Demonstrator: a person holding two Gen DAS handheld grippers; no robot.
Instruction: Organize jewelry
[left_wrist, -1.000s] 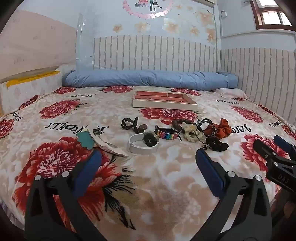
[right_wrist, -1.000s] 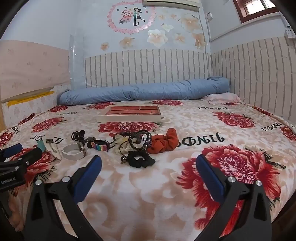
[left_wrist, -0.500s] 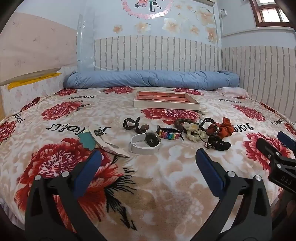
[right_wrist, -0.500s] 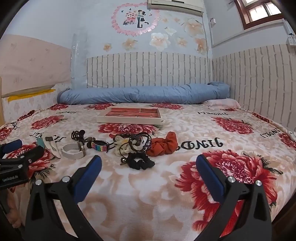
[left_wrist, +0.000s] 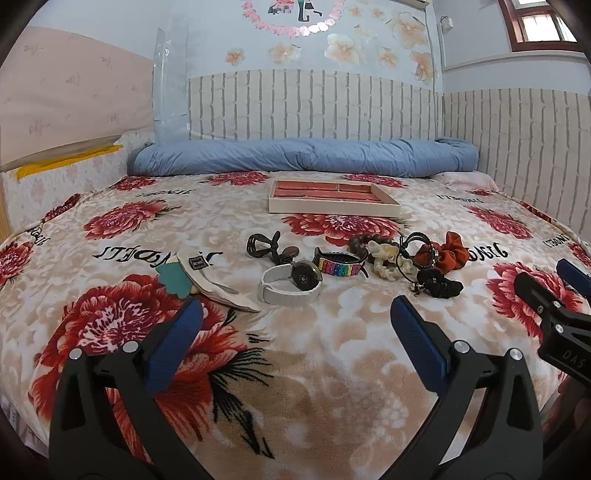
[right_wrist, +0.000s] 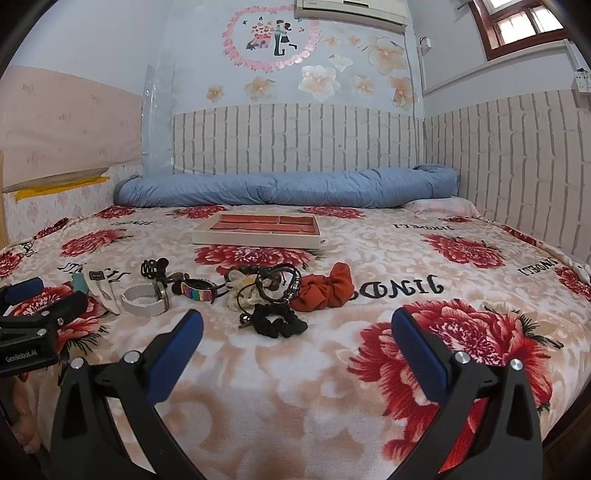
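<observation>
Plush fleece, beige with big red flowers, is covering the bed (left_wrist: 314, 387), and black lettering is running across it; from these angles it is reading upside down, something like "JINDELI", though the blur is making that uncertain. The left gripper (left_wrist: 293, 332) is hovering over the near part of the blanket with its blue-padded jaws spread wide and holding nothing. The right gripper (right_wrist: 295, 334) is doing likewise, jaws released and empty; the left wrist view is catching it at the right edge. White print on the left tool's black body, seen in the right wrist view, is reading "GenRobot.AI".

The jewelry is lying in a loose row mid-bed: a white watch (left_wrist: 290, 285), a rainbow beaded band (left_wrist: 338, 265) just right of it, an orange scrunchie (right_wrist: 325, 290), and a black scrunchie (right_wrist: 279, 322) nearer. A cream tray (left_wrist: 332, 211) with red lining is sitting farther back, well apart from the row.
</observation>
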